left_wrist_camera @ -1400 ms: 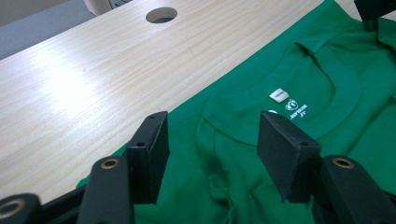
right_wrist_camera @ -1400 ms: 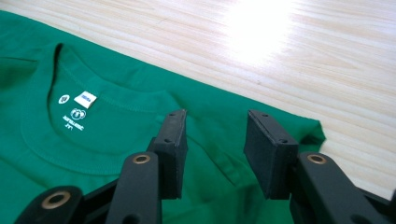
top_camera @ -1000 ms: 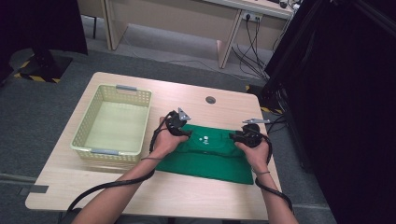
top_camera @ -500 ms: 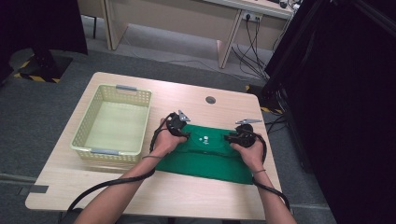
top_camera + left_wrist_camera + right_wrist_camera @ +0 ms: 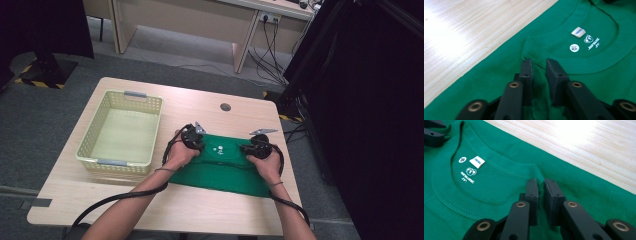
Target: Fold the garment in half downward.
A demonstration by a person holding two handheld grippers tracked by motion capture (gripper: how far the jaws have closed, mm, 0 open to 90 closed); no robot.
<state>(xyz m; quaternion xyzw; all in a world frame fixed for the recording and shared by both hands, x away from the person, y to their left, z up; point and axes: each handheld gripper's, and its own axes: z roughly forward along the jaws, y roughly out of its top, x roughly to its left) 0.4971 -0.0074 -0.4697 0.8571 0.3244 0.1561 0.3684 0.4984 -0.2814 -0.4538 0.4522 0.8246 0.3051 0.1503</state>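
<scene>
One green shirt (image 5: 220, 167), one basket (image 5: 90, 150), two grippers (image 5: 192, 138)

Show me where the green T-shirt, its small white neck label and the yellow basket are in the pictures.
green T-shirt (image 5: 220, 172), high view, on the flat cloth near the person.
white neck label (image 5: 577, 31), left gripper view, on the middle of the label inside the collar.
yellow basket (image 5: 114, 162), high view, on its near rim.

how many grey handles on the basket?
2. One grey handle sits on the far rim of the yellow basket, the other grey handle on its near rim, left of the green T-shirt.
</scene>
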